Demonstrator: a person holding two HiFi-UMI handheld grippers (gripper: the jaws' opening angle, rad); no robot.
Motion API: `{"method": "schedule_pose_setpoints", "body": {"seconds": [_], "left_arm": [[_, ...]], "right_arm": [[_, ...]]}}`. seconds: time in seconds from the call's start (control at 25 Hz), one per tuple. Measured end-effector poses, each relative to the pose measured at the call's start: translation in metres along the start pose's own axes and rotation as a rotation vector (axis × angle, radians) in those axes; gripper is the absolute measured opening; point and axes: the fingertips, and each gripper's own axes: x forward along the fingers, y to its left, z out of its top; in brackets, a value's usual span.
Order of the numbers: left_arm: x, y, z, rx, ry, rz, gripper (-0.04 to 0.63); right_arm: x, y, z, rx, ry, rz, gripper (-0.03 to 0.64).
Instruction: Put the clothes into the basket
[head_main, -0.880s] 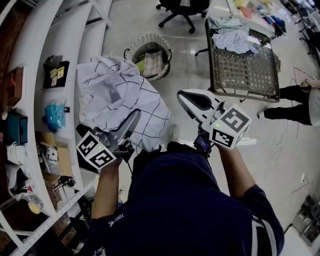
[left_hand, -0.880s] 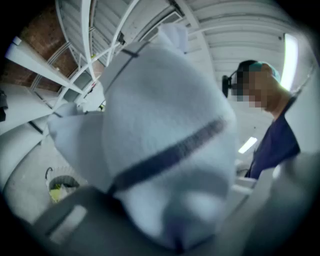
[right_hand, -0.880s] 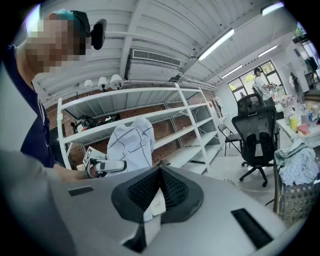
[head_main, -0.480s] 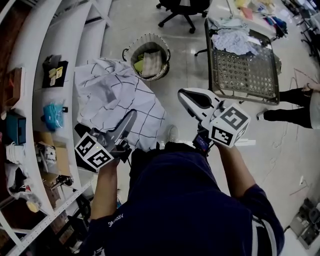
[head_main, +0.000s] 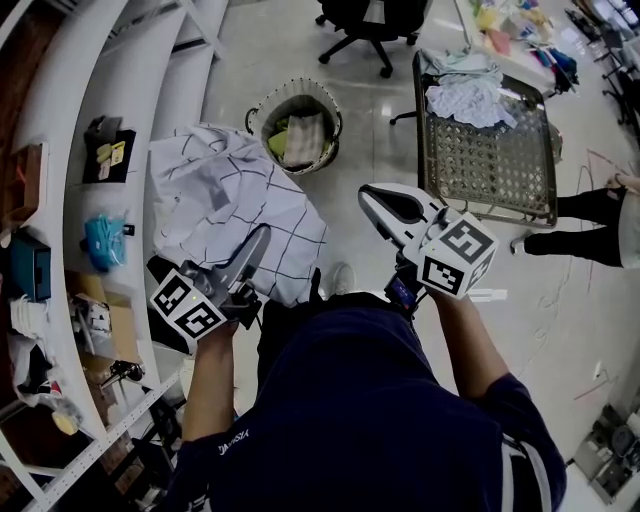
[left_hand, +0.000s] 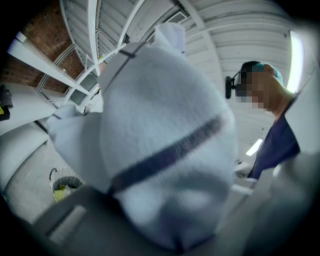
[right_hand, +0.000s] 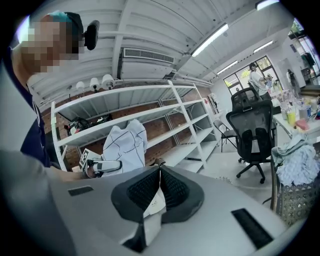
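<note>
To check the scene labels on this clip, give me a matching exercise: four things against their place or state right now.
Things:
1. white cloth with dark grid lines
2. round woven basket
3. right gripper
4. black wheeled office chair

Places or states:
A. jaws together, gripping no cloth
B. on the floor, clothes inside
C. held up by the left gripper
D. at the head view's top edge, near the metal mesh cart

Pairs: 1-C, 2-B, 3-A, 4-D.
</note>
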Motion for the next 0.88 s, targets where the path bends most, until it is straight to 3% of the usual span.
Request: {"method": "schedule_pose_setpoints", "body": {"seconds": [0.4,0.88], "left_arm": [[0.023,0.066,0.039,-0.007,0.004,-0.021,0.057],[0.046,0.176,0.096,-0.022,0.04,-0.044,0.057]], "right_arm": [[0.051,-0.04,0.023,0.017,0.003,-0.038,0.009],[0.162,-0.087,0.057,0.031,0.04,-0.064,0.009]]}}
